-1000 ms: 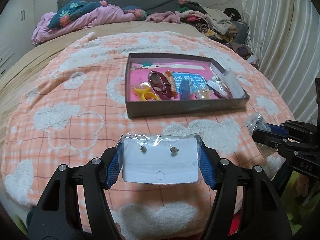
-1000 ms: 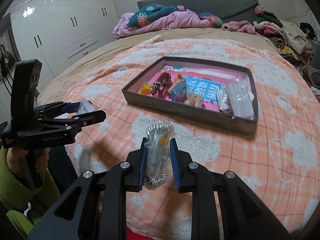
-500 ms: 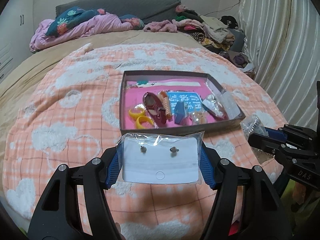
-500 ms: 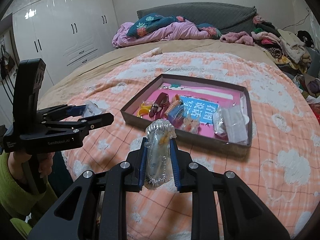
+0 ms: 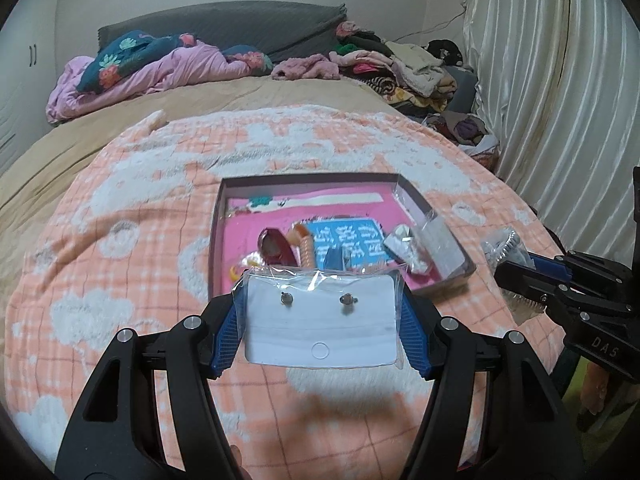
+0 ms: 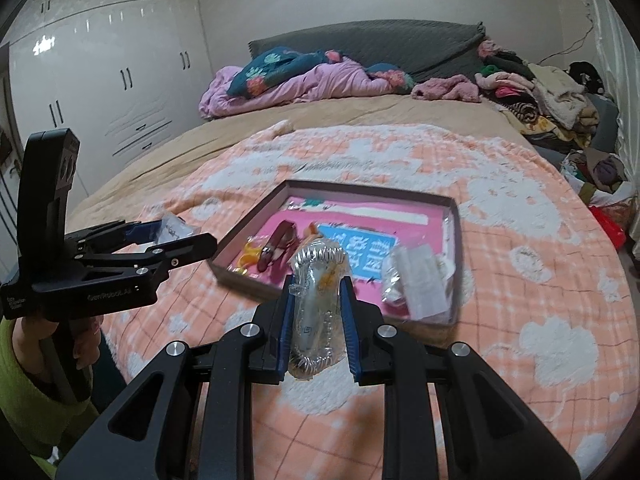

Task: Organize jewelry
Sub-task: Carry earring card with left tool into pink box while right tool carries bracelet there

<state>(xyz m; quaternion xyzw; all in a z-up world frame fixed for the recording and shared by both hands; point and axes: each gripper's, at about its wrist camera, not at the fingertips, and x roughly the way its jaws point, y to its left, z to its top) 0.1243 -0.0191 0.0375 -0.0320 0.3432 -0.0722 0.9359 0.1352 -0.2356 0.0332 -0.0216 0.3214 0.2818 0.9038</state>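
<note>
My left gripper is shut on a clear bag holding a white card with two stud earrings, held above the blanket in front of the box. My right gripper is shut on a clear bag with a silver chain. A shallow grey box with a pink lining lies on the bed ahead and holds hair clips, yellow rings, a blue card and bagged items. The right gripper also shows in the left wrist view, and the left gripper shows in the right wrist view.
An orange and white checked blanket covers the bed. Purple bedding and piled clothes lie at the far end. A curtain hangs on the right. White wardrobes stand on the left.
Both grippers have risen and pulled back, bags still held. The box now looks smaller and farther off in both views.
</note>
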